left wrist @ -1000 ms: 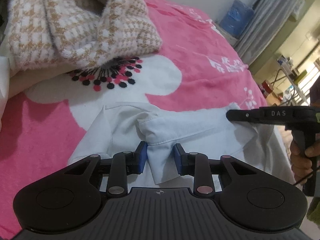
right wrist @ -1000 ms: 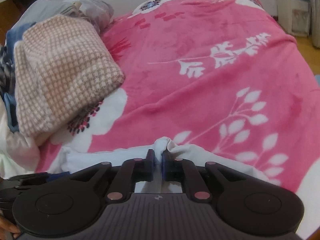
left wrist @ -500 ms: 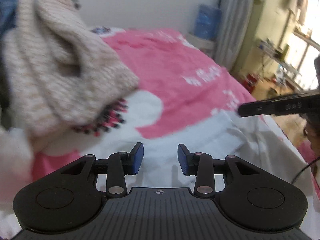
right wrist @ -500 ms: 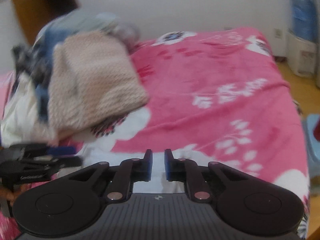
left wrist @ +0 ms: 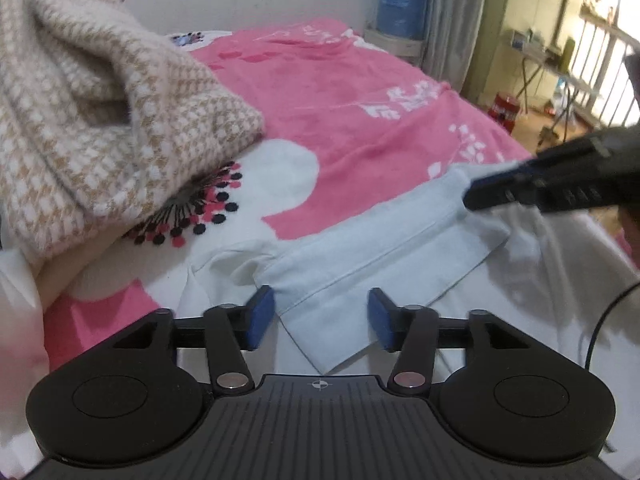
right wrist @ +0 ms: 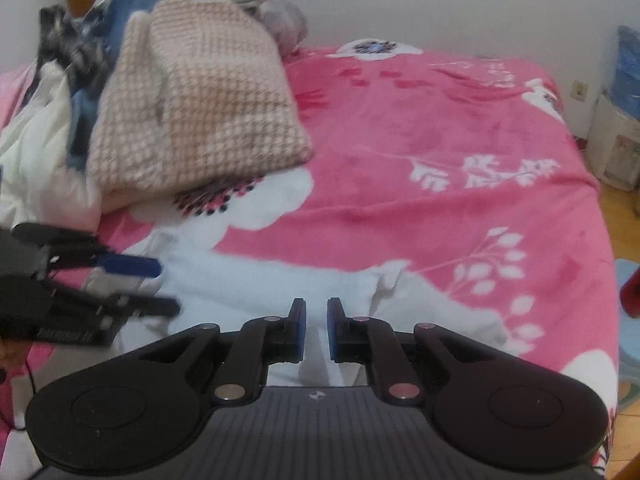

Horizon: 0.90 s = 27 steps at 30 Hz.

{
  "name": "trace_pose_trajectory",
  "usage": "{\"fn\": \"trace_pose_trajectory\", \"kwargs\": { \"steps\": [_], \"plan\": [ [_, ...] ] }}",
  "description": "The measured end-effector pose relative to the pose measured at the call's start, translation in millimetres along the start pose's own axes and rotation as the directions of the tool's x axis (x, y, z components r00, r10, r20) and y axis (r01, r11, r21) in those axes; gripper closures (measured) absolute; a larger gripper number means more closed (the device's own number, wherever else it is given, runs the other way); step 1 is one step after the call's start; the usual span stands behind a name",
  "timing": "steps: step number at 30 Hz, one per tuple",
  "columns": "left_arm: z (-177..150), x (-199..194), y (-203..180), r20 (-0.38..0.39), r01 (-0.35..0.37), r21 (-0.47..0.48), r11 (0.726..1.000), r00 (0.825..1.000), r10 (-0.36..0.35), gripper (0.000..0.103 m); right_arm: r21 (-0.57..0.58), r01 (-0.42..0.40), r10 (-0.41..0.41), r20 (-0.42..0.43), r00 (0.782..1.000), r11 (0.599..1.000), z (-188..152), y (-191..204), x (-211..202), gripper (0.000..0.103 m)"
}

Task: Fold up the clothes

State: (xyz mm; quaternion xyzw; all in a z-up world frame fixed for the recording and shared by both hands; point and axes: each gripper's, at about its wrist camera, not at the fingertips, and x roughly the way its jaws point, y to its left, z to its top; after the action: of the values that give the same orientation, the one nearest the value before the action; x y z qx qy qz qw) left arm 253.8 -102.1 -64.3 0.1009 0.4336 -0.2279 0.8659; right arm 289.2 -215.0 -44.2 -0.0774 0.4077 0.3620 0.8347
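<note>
A pale blue-white shirt (left wrist: pixel 372 248) lies flattened on the bed, a folded panel running across it. My left gripper (left wrist: pixel 320 314) is open just above its near edge, with nothing between the blue pads. In the left wrist view my right gripper (left wrist: pixel 480 196) is blurred and hovers over the shirt's far right corner. From the right wrist view, the right gripper (right wrist: pixel 316 328) is open by a narrow gap, empty, just above the shirt (right wrist: pixel 260 280). The left gripper (right wrist: pixel 156 286) shows at the left with its fingers apart.
A beige houndstooth sweater (left wrist: pixel 100 120) tops a heap of other clothes (right wrist: pixel 80 60) at the bed's left. The pink flowered blanket (right wrist: pixel 440 128) covers the bed. Past the bed's right edge are a blue bag (left wrist: pixel 400 4), a curtain and a red can (left wrist: pixel 506 110).
Both grippers have let go of the shirt and drawn back from it. The left jaws stand wider and the right jaws have parted slightly. The shirt now lies flat.
</note>
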Motion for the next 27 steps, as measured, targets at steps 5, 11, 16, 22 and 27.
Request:
{"fn": "trace_pose_trajectory", "kwargs": {
  "steps": [5, 11, 16, 22, 27],
  "plan": [
    [3.8, -0.5, -3.5, -0.023, -0.016, -0.001, 1.000, 1.000, 0.016, 0.033, 0.044, 0.035, -0.033, -0.054, 0.998, 0.998, -5.6, -11.2, 28.7, 0.093],
    [13.7, -38.8, -2.1, 0.020, -0.027, -0.026, 0.999, 0.999, 0.027, 0.032, 0.103, 0.058, -0.061, 0.025, 0.998, 0.993, 2.8, -3.3, -30.1, 0.092],
    [4.4, -98.9, -11.6, 0.074, -0.001, -0.046, 0.999, 0.997, 0.005, 0.026, 0.185, 0.051, -0.074, 0.124, 0.990, 0.981, -5.2, 16.0, -97.7, 0.091],
    [-29.6, -184.1, -37.4, 0.098, 0.051, 0.040, 0.998, 0.994, -0.055, 0.012, 0.181, 0.054, -0.090, 0.201, 0.975, 0.982, -36.5, 67.0, -198.3, 0.090],
    [-81.7, -249.5, -59.1, 0.117, 0.110, 0.088, 0.990, 0.986, -0.120, 0.000, 0.163, 0.031, -0.075, 0.275, 0.959, 0.986, -91.5, 126.4, -283.6, 0.050]
  ]
}}
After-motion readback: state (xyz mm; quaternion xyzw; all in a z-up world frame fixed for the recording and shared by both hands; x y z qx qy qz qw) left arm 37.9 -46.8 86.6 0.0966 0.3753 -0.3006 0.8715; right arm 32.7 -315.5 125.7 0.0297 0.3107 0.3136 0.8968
